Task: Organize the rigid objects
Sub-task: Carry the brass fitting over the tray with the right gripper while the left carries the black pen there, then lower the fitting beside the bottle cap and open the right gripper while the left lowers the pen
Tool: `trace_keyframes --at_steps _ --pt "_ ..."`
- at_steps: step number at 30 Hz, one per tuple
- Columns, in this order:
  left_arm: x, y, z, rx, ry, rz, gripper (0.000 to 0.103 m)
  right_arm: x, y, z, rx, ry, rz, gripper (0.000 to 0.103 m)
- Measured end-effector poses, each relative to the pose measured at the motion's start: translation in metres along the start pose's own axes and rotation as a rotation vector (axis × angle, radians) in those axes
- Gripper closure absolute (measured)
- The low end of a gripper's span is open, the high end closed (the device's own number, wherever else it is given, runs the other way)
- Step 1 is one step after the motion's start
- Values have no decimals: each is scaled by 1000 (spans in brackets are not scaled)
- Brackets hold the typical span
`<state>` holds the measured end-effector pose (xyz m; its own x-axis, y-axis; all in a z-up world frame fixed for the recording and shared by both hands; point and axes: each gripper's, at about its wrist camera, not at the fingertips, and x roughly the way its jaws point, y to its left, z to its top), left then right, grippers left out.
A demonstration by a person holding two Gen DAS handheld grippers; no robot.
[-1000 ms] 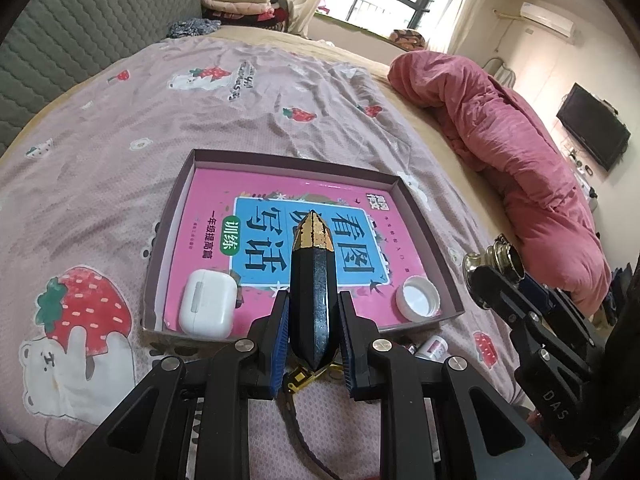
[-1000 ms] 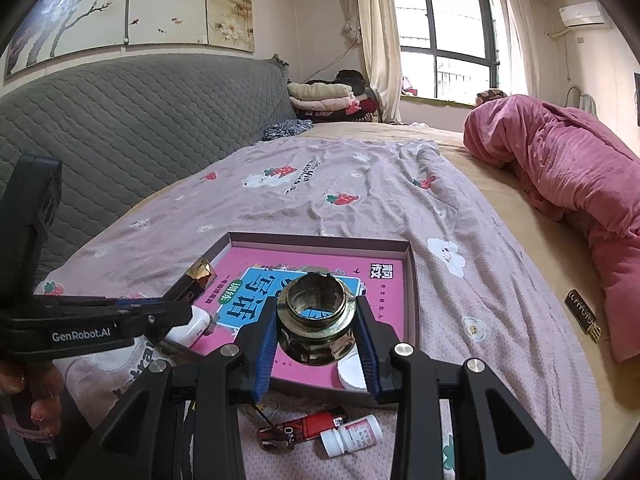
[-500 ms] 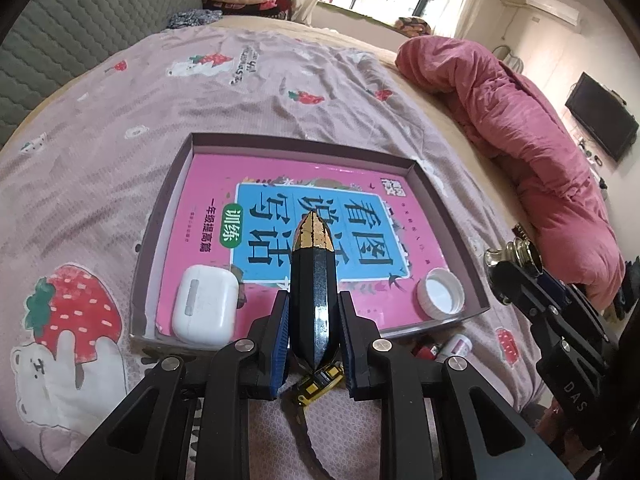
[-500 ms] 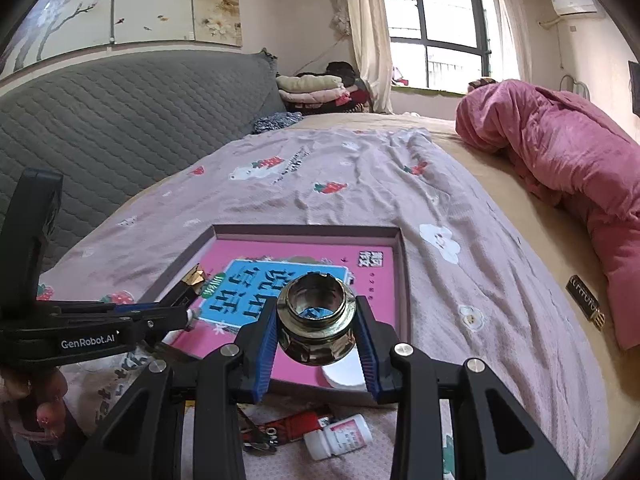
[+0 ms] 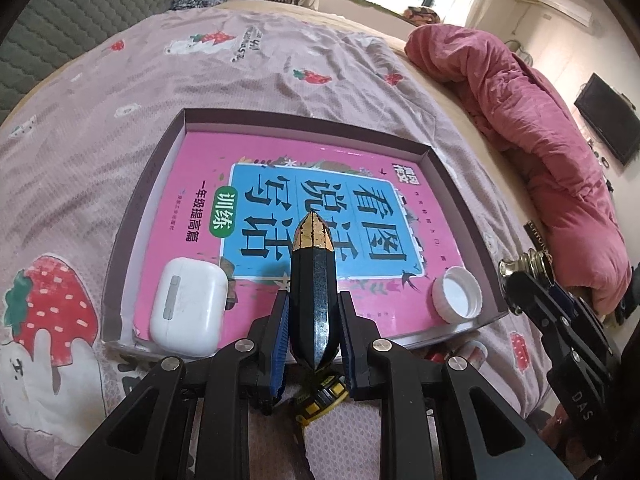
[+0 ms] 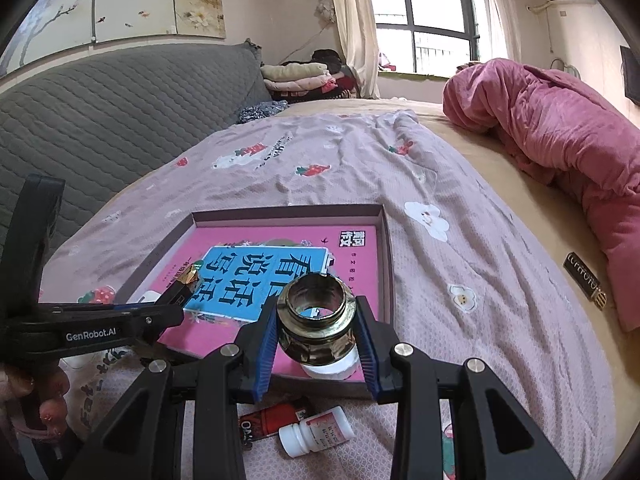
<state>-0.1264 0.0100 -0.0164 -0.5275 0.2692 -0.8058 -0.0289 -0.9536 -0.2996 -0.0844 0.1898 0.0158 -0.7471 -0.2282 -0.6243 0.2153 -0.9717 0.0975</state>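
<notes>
My left gripper (image 5: 313, 312) is clenched on a black tube with a gold tip (image 5: 313, 276), tip pointing out over the near half of the tray (image 5: 132, 220). My right gripper (image 6: 317, 334) is clamped on a brass metal fitting (image 6: 316, 318), held above the tray's near right corner, right over the white cap (image 5: 457, 295). The tray sits on the bed (image 6: 500, 300) and is floored by a pink book (image 5: 208, 168). White earbud case (image 5: 189, 312) lies in the tray's near left corner, just left of the black tube. Outside the tray's near edge: small white bottle (image 6: 316, 432), red lighter (image 6: 276, 418), and a yellow toy car (image 5: 322, 394) under my left gripper. A dark nameplate (image 6: 585, 280) lies well right of the tray, near the pink duvet (image 6: 560, 128).
</notes>
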Motion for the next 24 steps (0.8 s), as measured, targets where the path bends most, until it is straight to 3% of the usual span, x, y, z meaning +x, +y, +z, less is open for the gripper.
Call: trace_keyframes --at_steps 24 --pt "19 10 0 -24 28 19 80 21 1 -10 -21 54 -18 66"
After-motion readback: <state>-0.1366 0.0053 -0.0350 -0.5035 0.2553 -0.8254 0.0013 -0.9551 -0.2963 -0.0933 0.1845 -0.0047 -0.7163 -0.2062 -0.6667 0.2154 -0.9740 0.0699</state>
